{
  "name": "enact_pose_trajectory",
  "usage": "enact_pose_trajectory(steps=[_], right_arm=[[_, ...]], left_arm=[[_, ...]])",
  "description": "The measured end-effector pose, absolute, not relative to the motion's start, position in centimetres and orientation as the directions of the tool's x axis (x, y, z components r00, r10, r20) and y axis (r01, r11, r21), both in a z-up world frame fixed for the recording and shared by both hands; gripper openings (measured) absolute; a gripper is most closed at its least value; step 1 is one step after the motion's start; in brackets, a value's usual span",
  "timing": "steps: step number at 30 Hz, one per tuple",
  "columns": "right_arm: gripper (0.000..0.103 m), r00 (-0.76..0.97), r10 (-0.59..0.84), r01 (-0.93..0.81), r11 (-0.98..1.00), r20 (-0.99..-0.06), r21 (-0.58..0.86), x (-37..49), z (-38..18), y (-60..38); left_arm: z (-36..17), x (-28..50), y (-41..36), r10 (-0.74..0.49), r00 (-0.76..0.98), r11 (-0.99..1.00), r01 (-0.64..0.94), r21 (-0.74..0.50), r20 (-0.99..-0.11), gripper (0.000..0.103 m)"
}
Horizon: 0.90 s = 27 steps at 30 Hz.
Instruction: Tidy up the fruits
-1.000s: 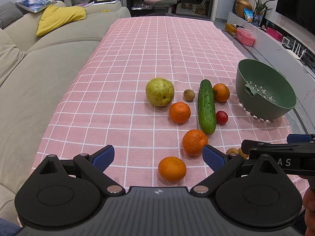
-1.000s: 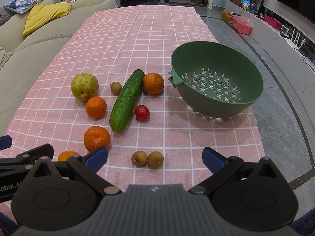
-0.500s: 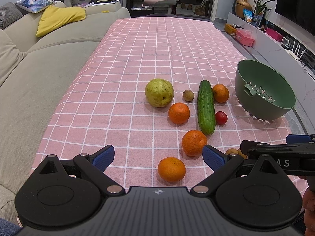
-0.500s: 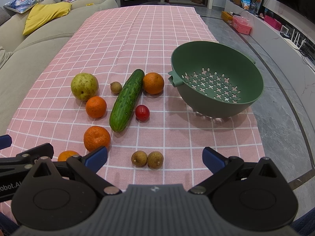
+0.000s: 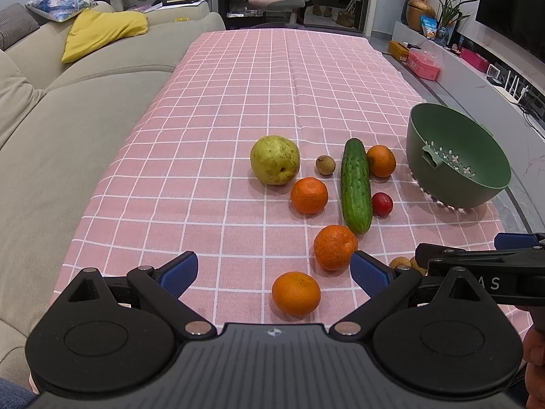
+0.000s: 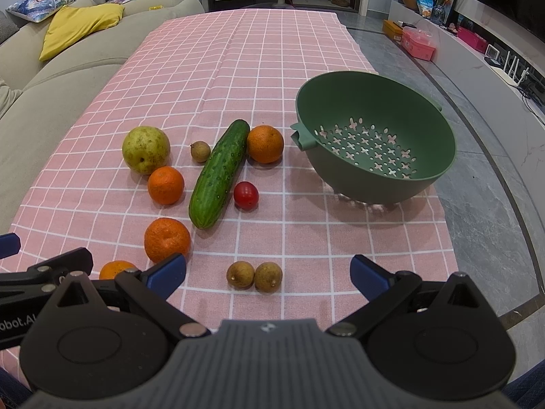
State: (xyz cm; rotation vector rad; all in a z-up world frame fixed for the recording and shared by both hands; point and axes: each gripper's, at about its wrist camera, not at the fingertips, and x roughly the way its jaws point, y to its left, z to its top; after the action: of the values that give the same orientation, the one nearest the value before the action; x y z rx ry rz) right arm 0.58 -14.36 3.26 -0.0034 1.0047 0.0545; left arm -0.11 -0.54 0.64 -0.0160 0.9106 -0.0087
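Green colander [image 6: 374, 109] beside scattered fruit [image 6: 218, 177]

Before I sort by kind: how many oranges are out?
4, all on the cloth: one right of the cucumber, one by the pear, one nearer, one nearest the left gripper.

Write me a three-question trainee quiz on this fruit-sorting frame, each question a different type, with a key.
1. True or false: the green colander already holds fruit.
2. Multiple choice: which item touches the cucumber near its far end? A) the pear B) the far orange C) the cherry tomato
3. Fill in: the two small brown fruits lie ____ the right gripper.

Key
1. False; its perforated bottom is bare.
2. B.
3. Between the open fingers of; the left gripper is open too, with the nearest orange in front of it.
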Motion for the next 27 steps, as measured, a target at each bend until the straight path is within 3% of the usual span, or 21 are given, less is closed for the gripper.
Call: enact_pose_trajectory(steps=[8,13,15,19,23,27], right_arm=[[0.099,0.562,0.054,0.008,0.997,-0.825,0.071,1.8,4.2,-17.0],[0.098,0.554,0.108,0.090,0.978,-0.826,0.188,2.8,4.5,-20.7],[0.085,0.551,0.125,0.116,0.968,-0.825,0.224,3.1,4.3,-21.9],[0.076,0.505,0.163,0.145,0.952,-0.848,0.270,3.5,2.9,-23.2],[0.054,0.454,0.208,0.132,0.946,-0.866,0.297,3.6,1.3,-22.8],[0.046,0.419,0.264,0.118,0.933,-0.869,0.340,3.7,0.2,-22.0]], left_arm=[[0.0,-0.5,-0.5,-0.018,0.606,0.999,0.036,0.006,-0.795,0.103],[-0.7,-0.8,0.3,-0.041,0.587,0.998,0.071,0.001,-0.808,0.103],[-1.1,-1.0,0.4,-0.037,0.584,0.996,0.085,0.016,-0.811,0.103],[-2.2,-1.1,0.4,-0.030,0.577,0.992,0.120,0.048,-0.816,0.103],[-3.3,-0.9,0.5,-0.047,0.574,0.988,0.146,0.046,-0.818,0.103],[-3.8,-0.5,0.7,-0.096,0.565,0.986,0.164,-0.003,-0.820,0.103]])
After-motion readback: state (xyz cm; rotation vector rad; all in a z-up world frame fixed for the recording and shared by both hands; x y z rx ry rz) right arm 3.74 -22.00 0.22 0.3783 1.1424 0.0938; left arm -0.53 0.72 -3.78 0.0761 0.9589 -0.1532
